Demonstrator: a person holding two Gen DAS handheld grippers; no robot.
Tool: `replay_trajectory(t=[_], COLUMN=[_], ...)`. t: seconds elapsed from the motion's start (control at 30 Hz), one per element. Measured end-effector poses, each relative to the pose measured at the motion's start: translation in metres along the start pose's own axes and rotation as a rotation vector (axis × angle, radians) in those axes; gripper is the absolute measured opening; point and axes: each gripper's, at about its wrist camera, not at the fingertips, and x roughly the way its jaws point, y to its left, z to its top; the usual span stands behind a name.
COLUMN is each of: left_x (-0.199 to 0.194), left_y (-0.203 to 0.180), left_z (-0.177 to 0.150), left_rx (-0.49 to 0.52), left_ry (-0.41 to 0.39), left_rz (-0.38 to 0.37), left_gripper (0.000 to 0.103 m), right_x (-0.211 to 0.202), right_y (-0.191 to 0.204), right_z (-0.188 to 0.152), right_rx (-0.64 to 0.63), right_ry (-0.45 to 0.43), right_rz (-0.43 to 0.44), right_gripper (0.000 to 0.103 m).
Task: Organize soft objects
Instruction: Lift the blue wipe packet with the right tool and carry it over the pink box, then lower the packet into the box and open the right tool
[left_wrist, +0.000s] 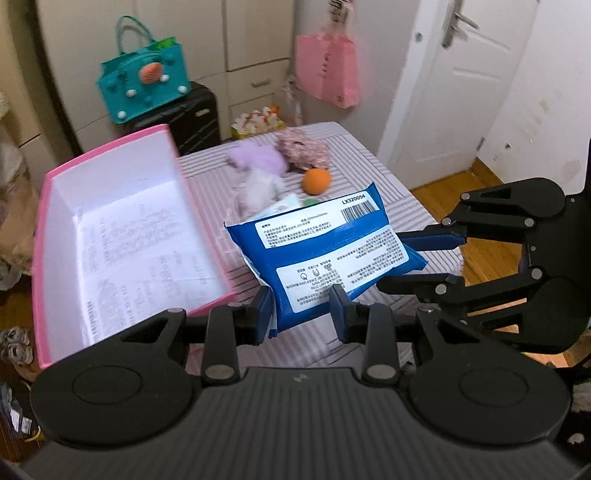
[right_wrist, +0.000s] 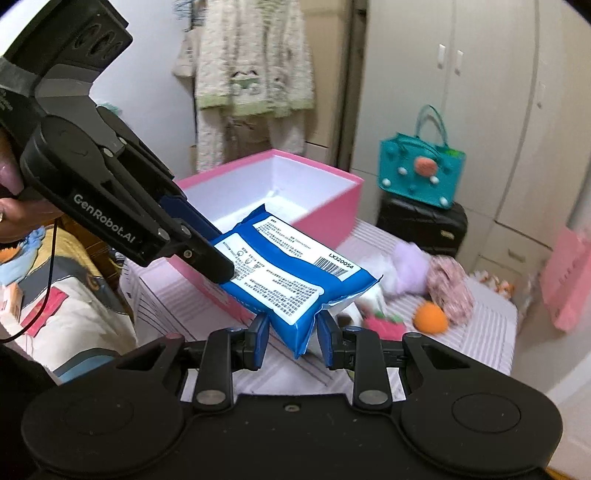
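Striped bedcover, glossy blue pack clamped by left gripper and right gripper

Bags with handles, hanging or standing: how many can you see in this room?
2. A teal bag stands on the black suitcase behind the table. A pink bag hangs by the wardrobe, near the white door. Others may be hidden.

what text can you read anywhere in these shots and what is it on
"LX320054": on the white label of the blue wipes pack, beside its barcode.
"GenRobot.AI": on the side of the left hand-held gripper.
The pack's fine print and the printing inside the pink box are too small to read.
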Motion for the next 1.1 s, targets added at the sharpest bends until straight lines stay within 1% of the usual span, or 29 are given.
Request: replay_trajectory(t=[0.17, 0.33, 0.43, 0.53, 0.63, 0.77, 0.9, 1.0, 1.1], left_x=[-0.010, -0.013, -0.010, 0.003, 0.022, 0.044, 0.065, 0.079, 0.086], left_y=[0.034, 0.076, 0.100, 0.126, 0.150, 0.178, 0.195, 0.203, 0.205], left_z=[-0.005, -0.004, -0.002, 0.001, 0.004, 0.007, 0.014, 0.020, 0.024], left_rx=[-0.057, -0.113, -0.146, -0.190, -0.236, -0.280, -0.293, -0.293, -0.276], left_ry=[-0.037, -0.076, -0.085, -0.071, -0.034, 0.012, 0.049, 0.074, 0.076], left_rz=[0.024, 0.043, 0.050, 0.050, 0.050, 0.050, 0.074, 0.098, 0.140], left_gripper=[0.032, 0.033, 0.033, 0.033, 0.032, 0.032, 0.031, 0.031, 0.031], right_x=[0.020, 0.047, 0.064, 0.086, 0.112, 0.142, 0.172, 0.194, 0.210], right_y=[0.015, 0.023, 0.027, 0.025, 0.022, 0.022, 0.021, 0.012, 0.005], right_z=[0.028, 0.056, 0.071, 0.084, 0.097, 0.110, 0.119, 0.124, 0.125], right_rx=[-0.059, -0.084, -0.101, -0.110, -0.098, -0.122, -0.133, -0.094, -0.055], right_ry=[-0.006, -0.025, -0.033, -0.027, -0.005, 0.030, 0.072, 0.112, 0.145], right_rz=[0.020, 0.040, 0.050, 0.064, 0.090, 0.111, 0.126, 0.141, 0.158], right_gripper=[0.033, 0.033, 0.033, 0.033, 0.033, 0.033, 0.033, 0.033, 0.033])
